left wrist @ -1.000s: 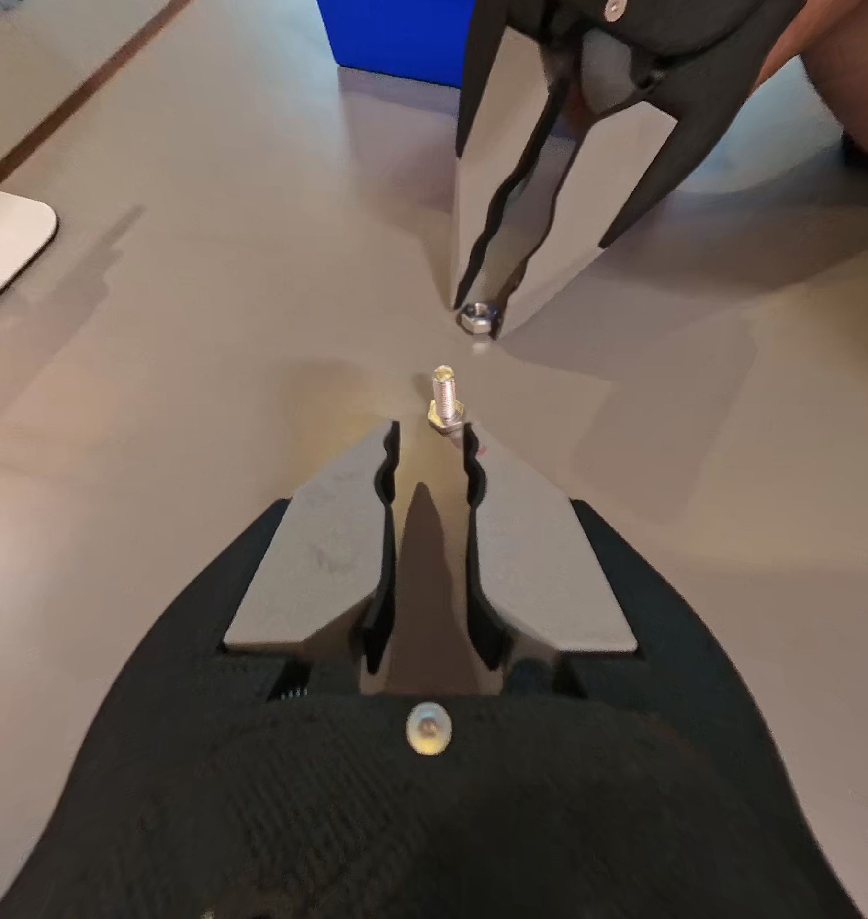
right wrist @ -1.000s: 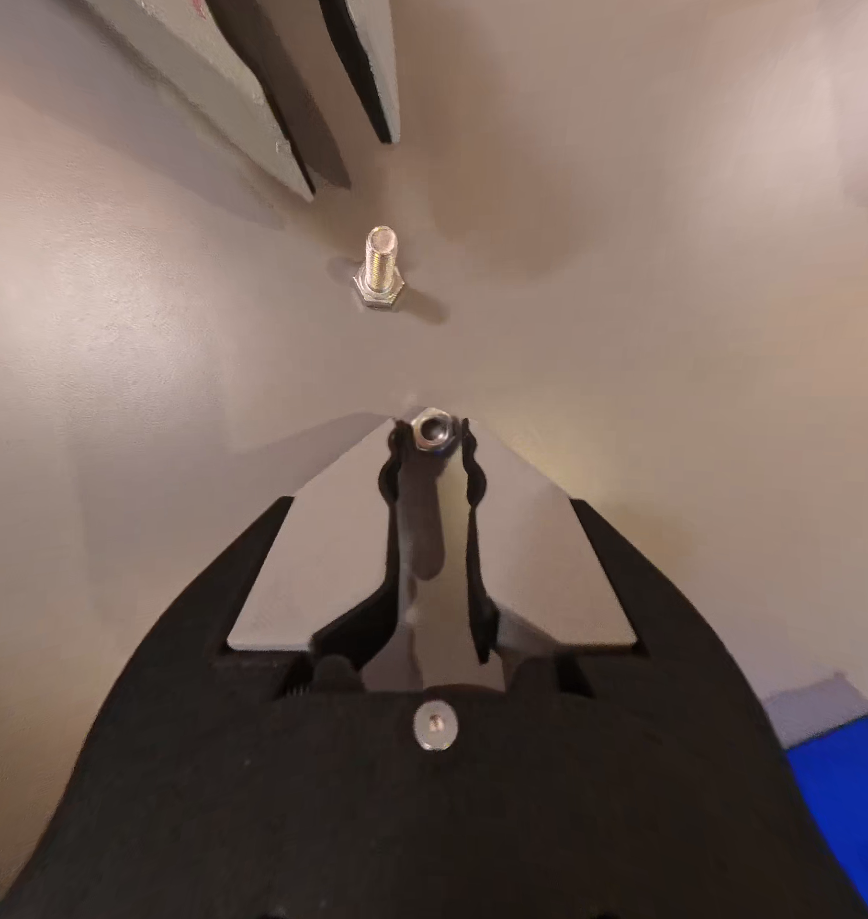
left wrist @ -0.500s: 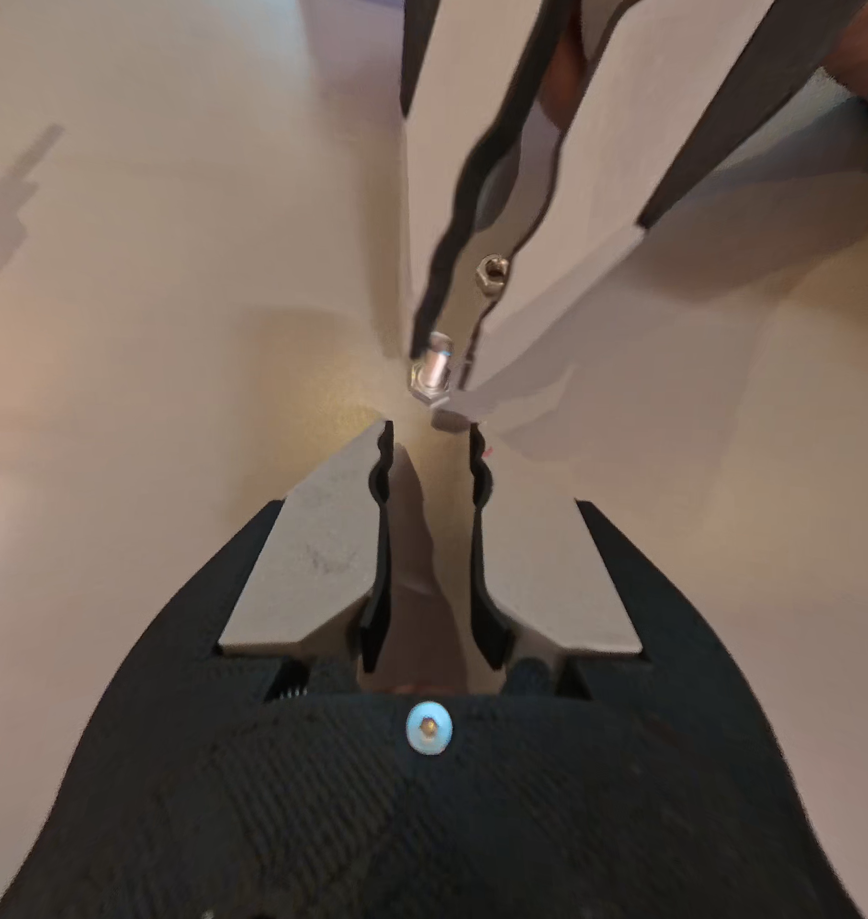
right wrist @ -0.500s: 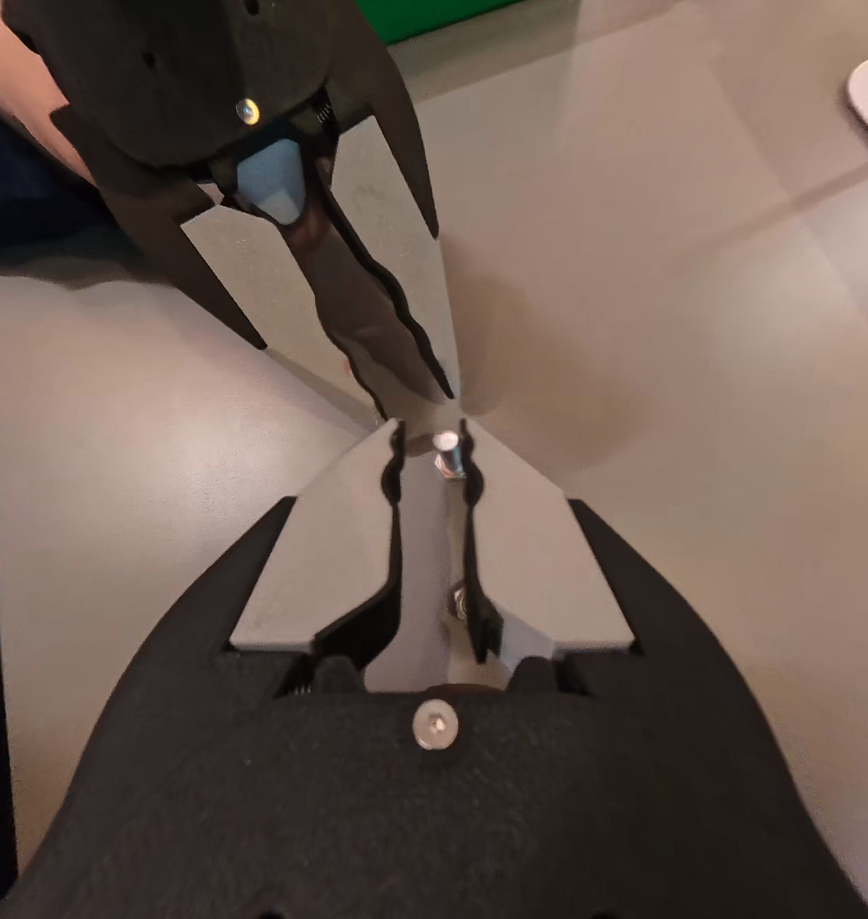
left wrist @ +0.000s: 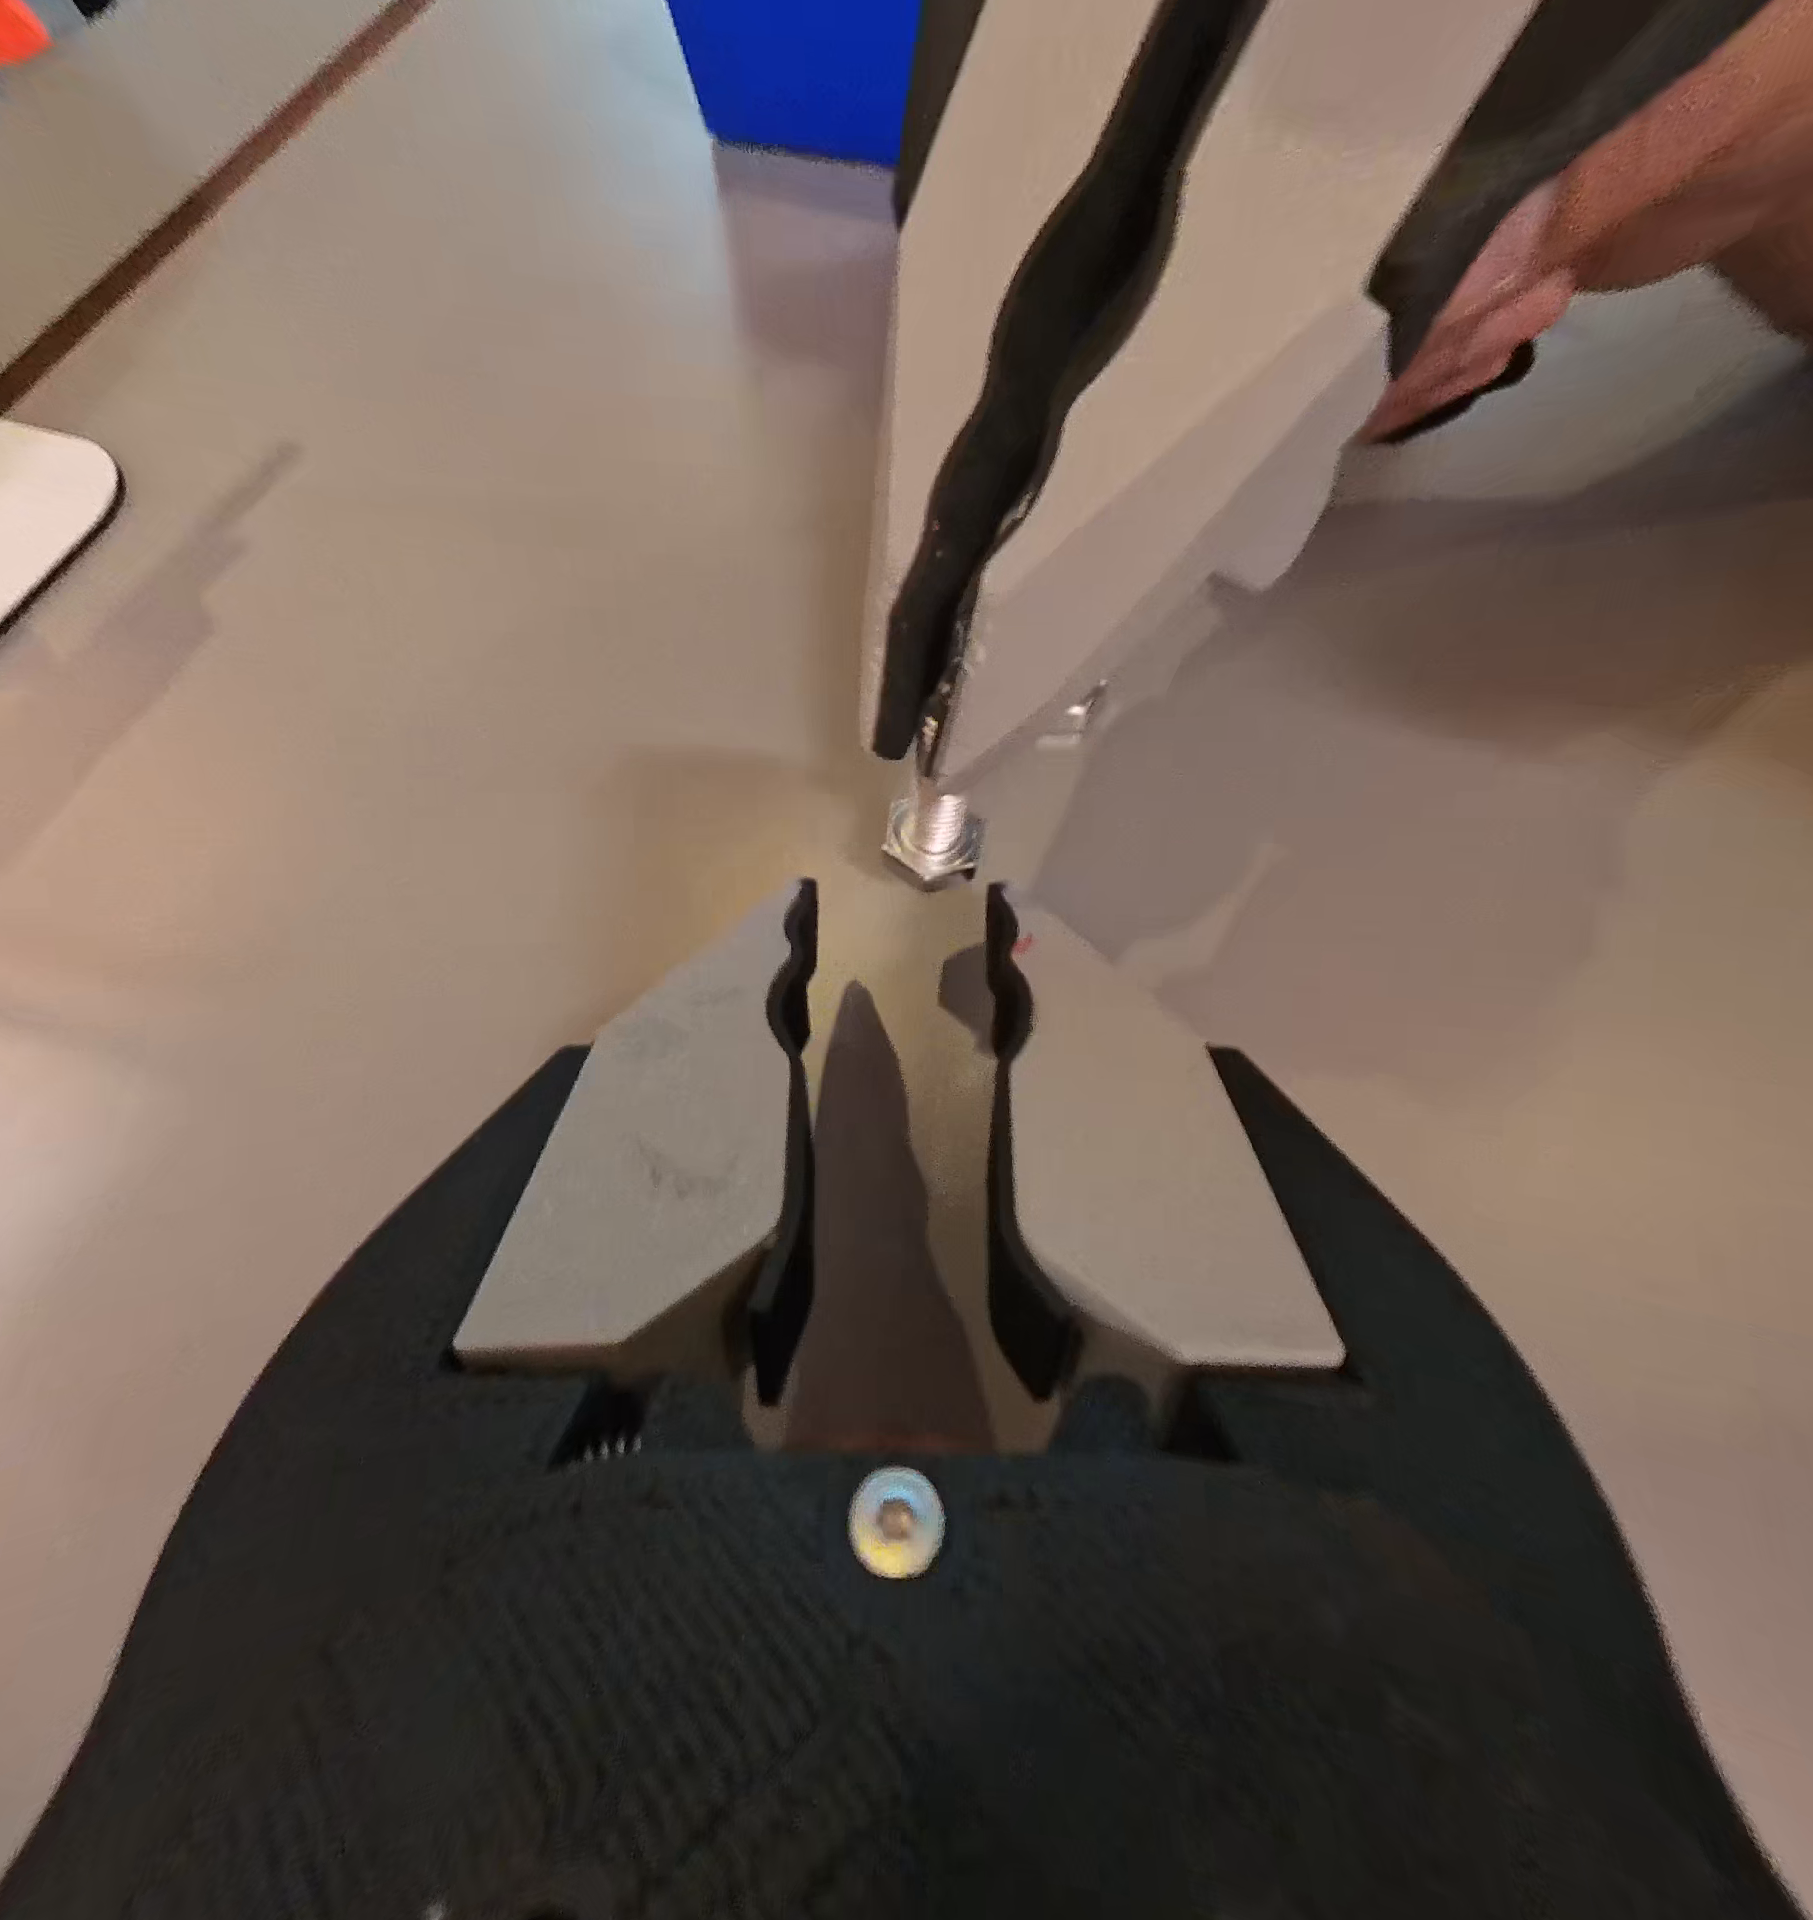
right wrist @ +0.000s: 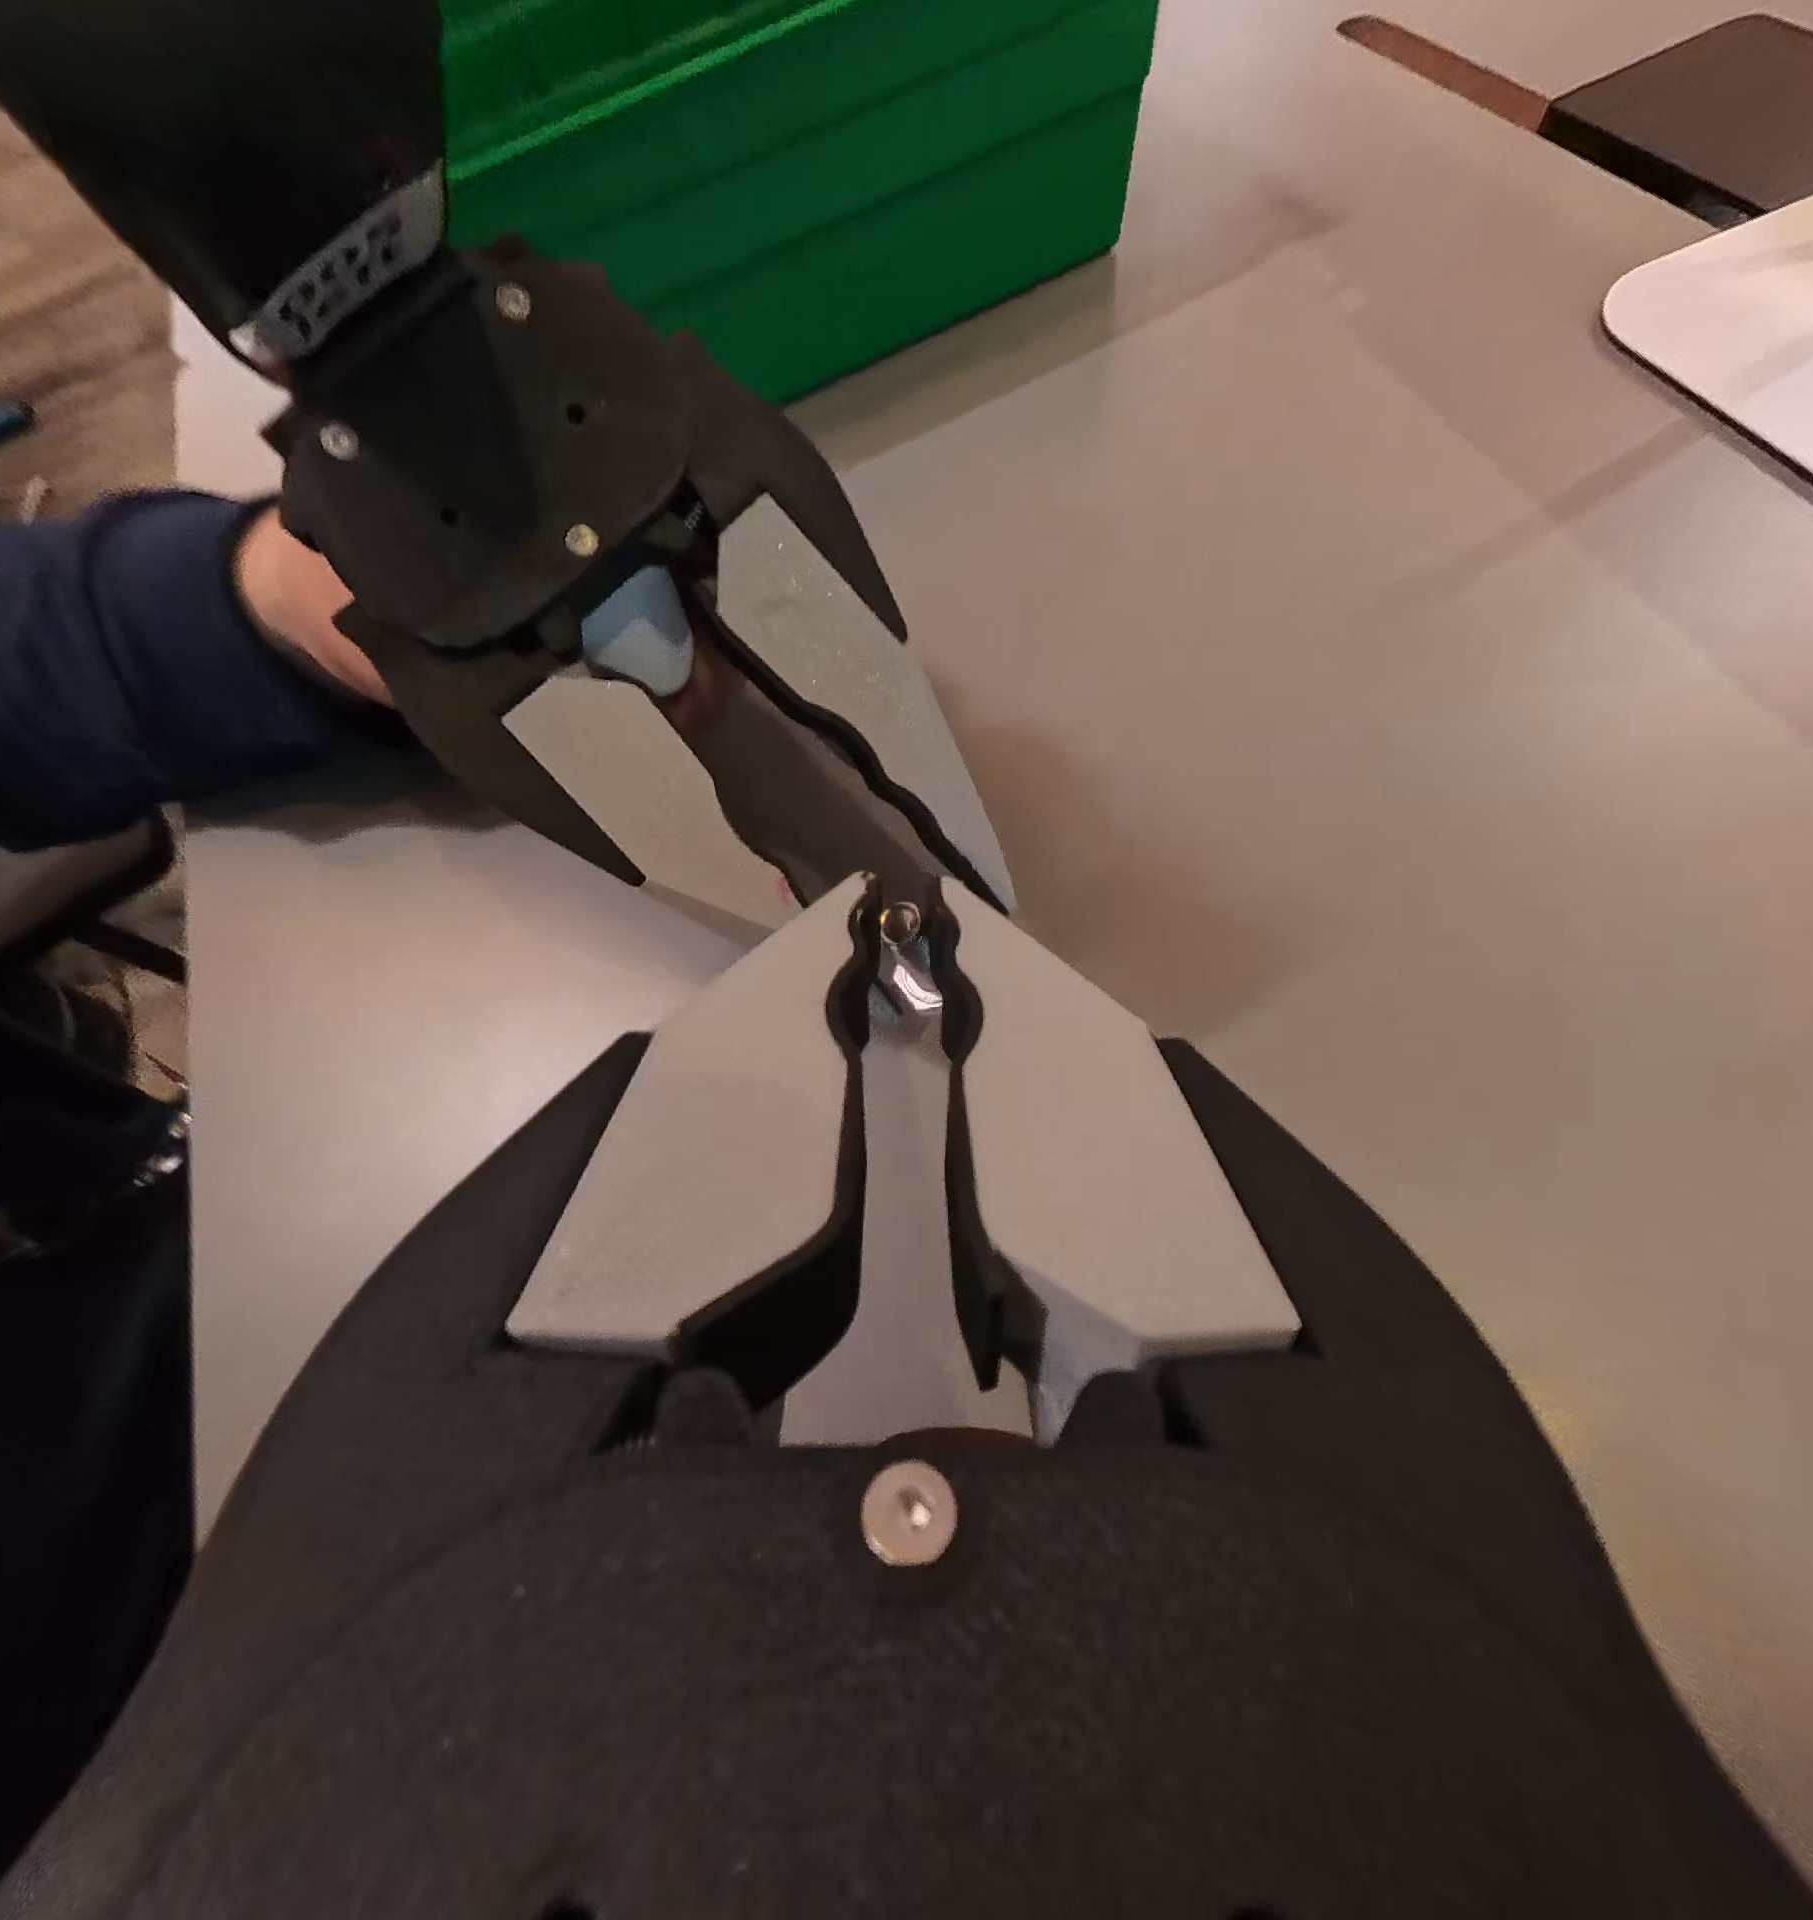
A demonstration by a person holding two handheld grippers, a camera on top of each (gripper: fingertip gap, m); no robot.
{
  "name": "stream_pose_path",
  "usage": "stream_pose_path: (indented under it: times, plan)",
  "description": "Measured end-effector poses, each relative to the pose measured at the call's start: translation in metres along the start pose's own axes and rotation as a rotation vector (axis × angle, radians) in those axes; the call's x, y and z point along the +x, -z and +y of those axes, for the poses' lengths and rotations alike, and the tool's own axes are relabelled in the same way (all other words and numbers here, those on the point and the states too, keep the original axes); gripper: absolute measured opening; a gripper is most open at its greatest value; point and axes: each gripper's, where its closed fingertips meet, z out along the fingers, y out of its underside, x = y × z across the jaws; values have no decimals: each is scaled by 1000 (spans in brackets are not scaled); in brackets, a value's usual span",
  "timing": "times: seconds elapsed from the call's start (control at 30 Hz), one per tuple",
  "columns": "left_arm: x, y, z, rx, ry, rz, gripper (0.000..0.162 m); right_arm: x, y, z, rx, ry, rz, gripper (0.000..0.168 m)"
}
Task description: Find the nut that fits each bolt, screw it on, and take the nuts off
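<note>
I'd dropped the nut, I think; right gripper [right wrist: 900, 902] now pinched the bolt [left wrist: 933, 840] shaft, left gripper [left wrist: 900, 902] gaped empty.

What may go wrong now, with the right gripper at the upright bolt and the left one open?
1. The bolt stands free on its head on the table. The left gripper is open and not holding it, so the right gripper, closed on its thread, may tip or slide it.
2. The nut is not clearly visible in the right jaws, so threading may fail.
</note>
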Motion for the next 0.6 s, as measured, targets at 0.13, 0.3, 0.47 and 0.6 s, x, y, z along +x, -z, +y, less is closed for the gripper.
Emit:
stream_pose_path:
  times: [0.13,0.3,0.47,0.6]
  plan:
    - [3,0,-12,58,4,-6,30,-3,7,-11,80,-70,-42,5]
    - [5,2,-18,89,-41,-32,17,-6,12,-17,121,-93,-66,5]
    - [7,3,-21,104,-38,-26,19,-6,13,-18,132,-101,-68,5]
    - [8,5,-24,117,-41,-21,17,-7,14,-20,146,-109,-76,5]
